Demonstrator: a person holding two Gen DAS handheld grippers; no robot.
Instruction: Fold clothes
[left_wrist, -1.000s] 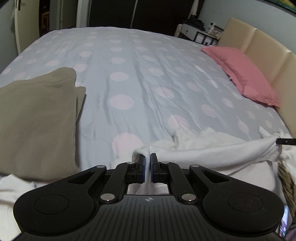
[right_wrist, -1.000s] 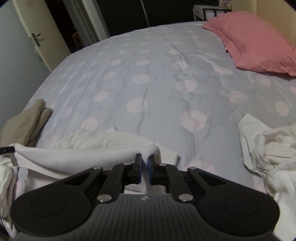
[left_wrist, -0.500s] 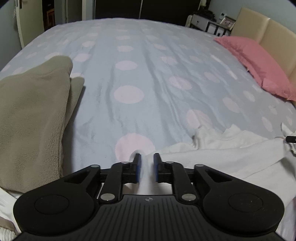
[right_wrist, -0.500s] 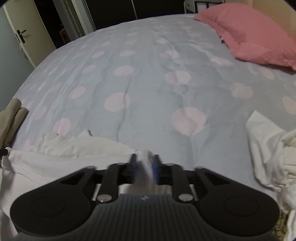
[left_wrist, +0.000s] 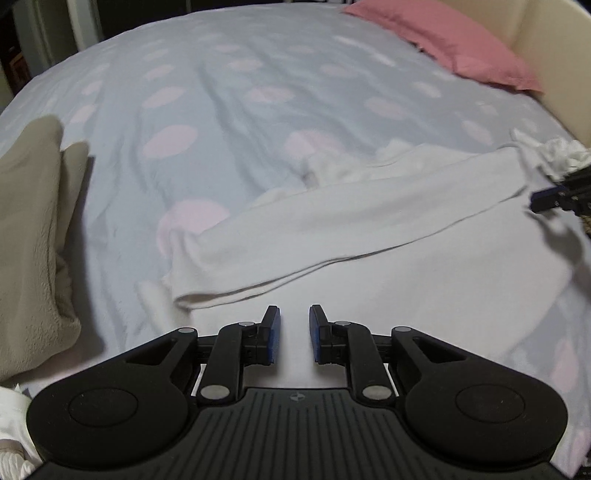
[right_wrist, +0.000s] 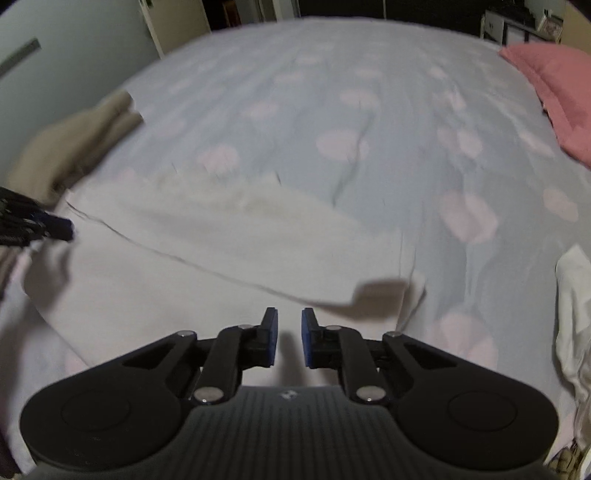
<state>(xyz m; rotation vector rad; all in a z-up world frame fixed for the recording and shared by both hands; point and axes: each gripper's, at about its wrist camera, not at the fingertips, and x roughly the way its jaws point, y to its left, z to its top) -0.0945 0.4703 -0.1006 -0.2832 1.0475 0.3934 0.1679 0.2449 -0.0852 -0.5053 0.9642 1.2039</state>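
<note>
White garment (left_wrist: 369, 221) lies half-folded; both my claws, left (left_wrist: 294, 334) and right (right_wrist: 289, 338), gape empty; loose folded edge could slip open.

No readable words, labels or numbers anywhere, not on the bed (left_wrist: 258, 110), clothes or either tool.

Both wrist views low, sharing white garment (left_wrist: 369, 229)

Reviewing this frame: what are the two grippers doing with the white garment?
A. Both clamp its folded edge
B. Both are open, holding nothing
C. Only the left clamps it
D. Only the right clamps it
B: the left gripper and right gripper both show a clear gap between their blue pads, and the white garment lies flat on the bed.
</note>
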